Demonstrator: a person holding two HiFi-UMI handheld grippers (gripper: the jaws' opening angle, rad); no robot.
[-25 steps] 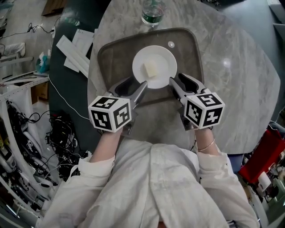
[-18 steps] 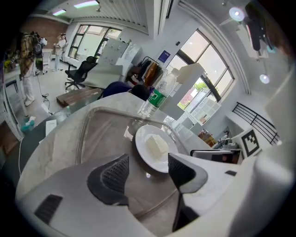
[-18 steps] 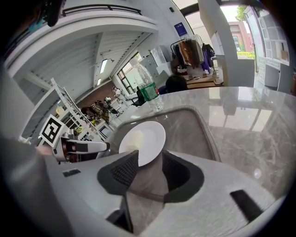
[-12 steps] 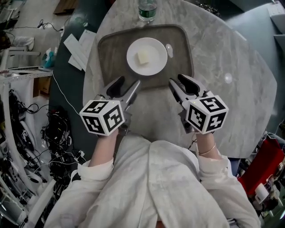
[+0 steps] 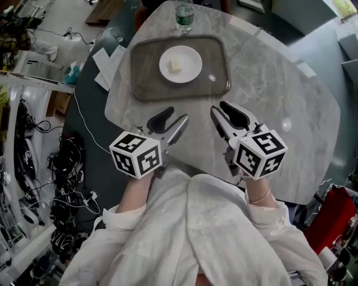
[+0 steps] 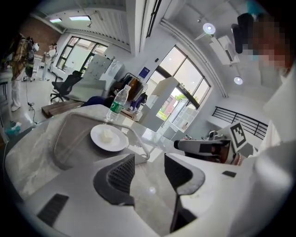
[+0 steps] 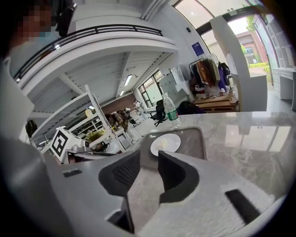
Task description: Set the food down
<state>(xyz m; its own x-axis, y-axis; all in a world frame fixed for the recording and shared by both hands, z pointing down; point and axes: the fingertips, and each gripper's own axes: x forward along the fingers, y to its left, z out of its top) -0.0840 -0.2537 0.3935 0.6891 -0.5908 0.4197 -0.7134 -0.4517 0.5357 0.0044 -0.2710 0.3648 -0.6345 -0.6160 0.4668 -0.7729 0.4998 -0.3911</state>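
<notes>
A pale cube of food (image 5: pixel 175 65) lies on a white plate (image 5: pixel 180 63) in a grey tray (image 5: pixel 218 72) at the far side of the round marble table (image 5: pixel 279 84). Both grippers hover above the table's near edge, well short of the tray. My left gripper (image 5: pixel 172 119) is open and empty; its jaws have just been closing a little. My right gripper (image 5: pixel 221 110) is also open and empty, narrowing slightly. In the left gripper view the plate (image 6: pixel 108 137) shows beyond the jaws (image 6: pixel 149 162). In the right gripper view the plate (image 7: pixel 165 144) sits past the jaws (image 7: pixel 149 159).
A water bottle (image 5: pixel 184 15) stands just behind the tray. White papers (image 5: pixel 109 61) lie on a dark surface left of the table. Cables (image 5: pixel 67 167) and shelving crowd the floor at the left. A red object (image 5: pixel 330 212) sits at the lower right.
Both grippers have drawn back from the tray's near rim toward the person and risen. The tray with plate and food stays on the table, now farther off.
</notes>
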